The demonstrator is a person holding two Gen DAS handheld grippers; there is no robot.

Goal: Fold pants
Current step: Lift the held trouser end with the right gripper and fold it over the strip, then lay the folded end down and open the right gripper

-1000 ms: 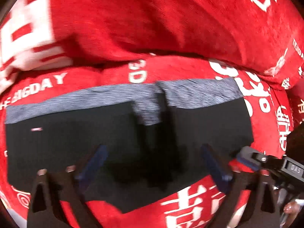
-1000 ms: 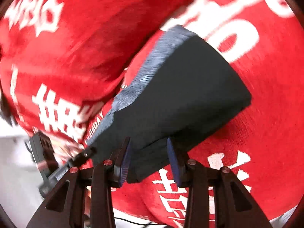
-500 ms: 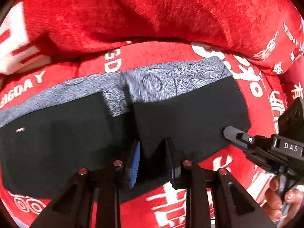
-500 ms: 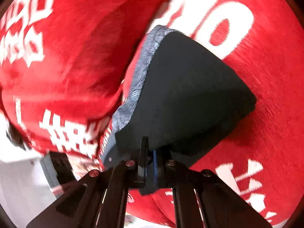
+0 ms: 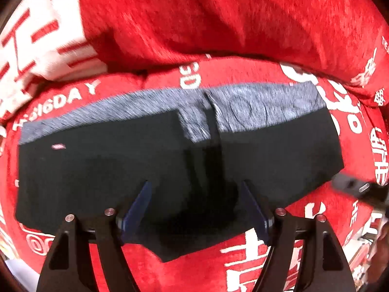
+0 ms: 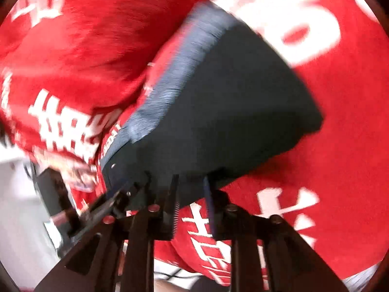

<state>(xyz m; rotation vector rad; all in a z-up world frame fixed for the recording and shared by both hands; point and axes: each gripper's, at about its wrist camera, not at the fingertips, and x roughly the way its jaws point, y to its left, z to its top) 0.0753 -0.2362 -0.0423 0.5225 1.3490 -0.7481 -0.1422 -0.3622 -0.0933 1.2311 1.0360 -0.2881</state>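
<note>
Tongs first, nearest the lens: my left tongs (image 5: 194,209) have just been opening and now stand wide, blue pads astride the dark middle of the pants (image 5: 121,165) but pressing on nothing. My right tongs (image 6: 190,192) have also just been opening, to a narrow gap; the hem corner of the pants (image 6: 231,112) sits at that gap, and through the blur I read the pads as slack on the cloth, not pinching it. Beyond the fingers the pants lie flat and spread on the red printed blanket (image 5: 267,255), black legs toward me, grey marled waistband (image 5: 255,107) along the far edge. A dark upright crease runs down from the waistband's centre, so my judgement is that the garment is laid out and smoothed but not yet halved. Step in hand: release after straightening, before the first fold. Next move calls for a fresh pinch on one outer side, waistband end and hem end together, then a lift and carry across onto the other leg, edges matched. Farthest back rises a rumpled bank of the same blanket (image 5: 218,19); the fold must stay clear of it.
</note>
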